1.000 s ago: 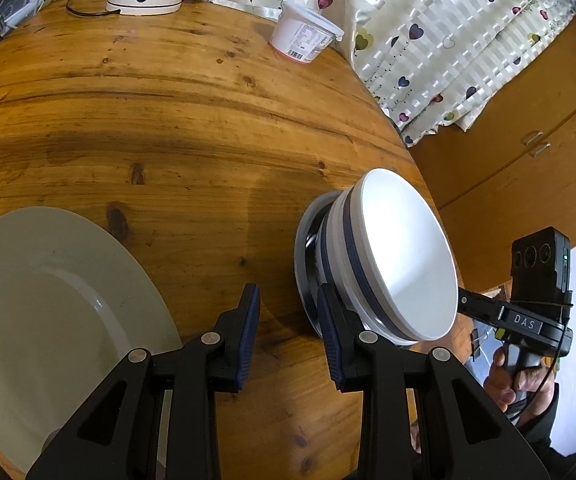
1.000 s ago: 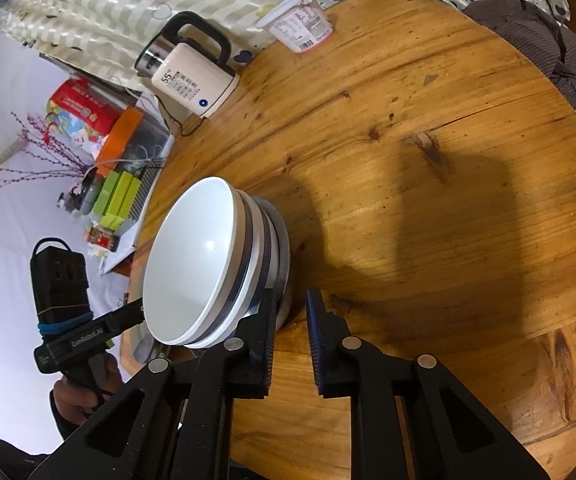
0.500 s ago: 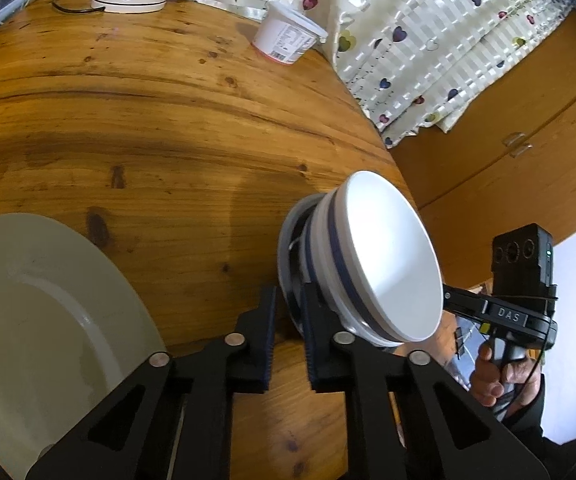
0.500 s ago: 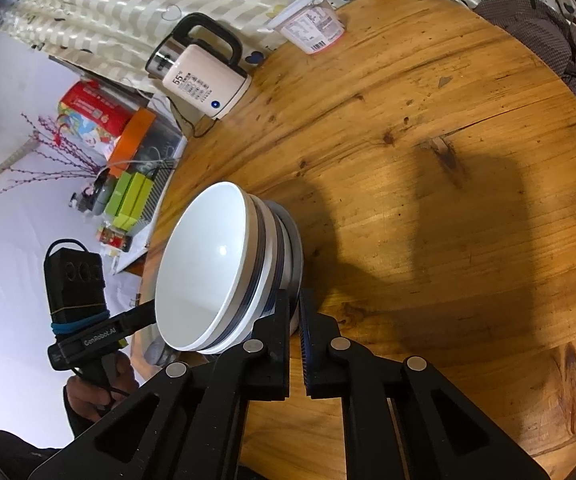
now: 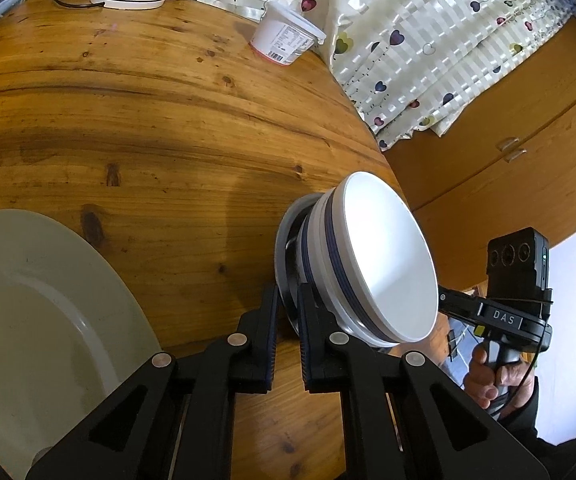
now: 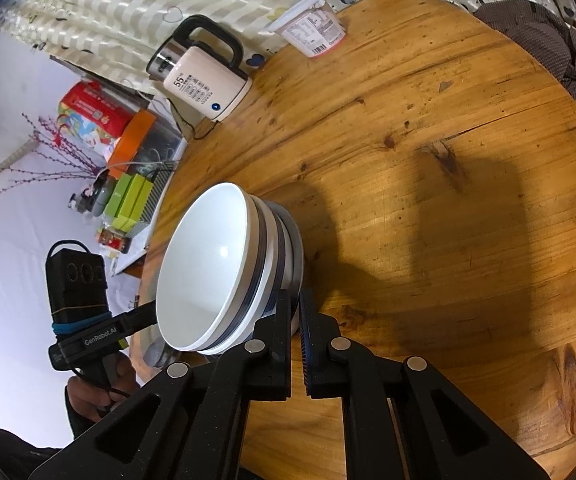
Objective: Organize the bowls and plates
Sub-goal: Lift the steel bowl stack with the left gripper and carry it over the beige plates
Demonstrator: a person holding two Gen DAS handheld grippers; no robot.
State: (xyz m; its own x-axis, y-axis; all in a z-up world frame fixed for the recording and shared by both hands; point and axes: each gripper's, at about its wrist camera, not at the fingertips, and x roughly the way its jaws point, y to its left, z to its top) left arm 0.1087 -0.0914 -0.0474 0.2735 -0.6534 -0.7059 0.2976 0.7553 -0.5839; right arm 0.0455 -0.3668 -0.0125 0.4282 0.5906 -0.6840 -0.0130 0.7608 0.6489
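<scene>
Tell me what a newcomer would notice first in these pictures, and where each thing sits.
The stack of white bowls with dark bands draws the eye first, sitting on a small plate near the edge of the round wooden table, with the left tool and right tool each clamped on that plate's rim from opposite sides. A large pale plate lies beside the left tool, and a kettle and a tub stand at the far edge.

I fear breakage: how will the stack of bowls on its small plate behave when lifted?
The bowl stack looks glazed, so probably slippery and fragile. Only the small plate under it is clamped by both grippers, so the loose, nested bowls may slide if tilted. Likely heavy.
</scene>
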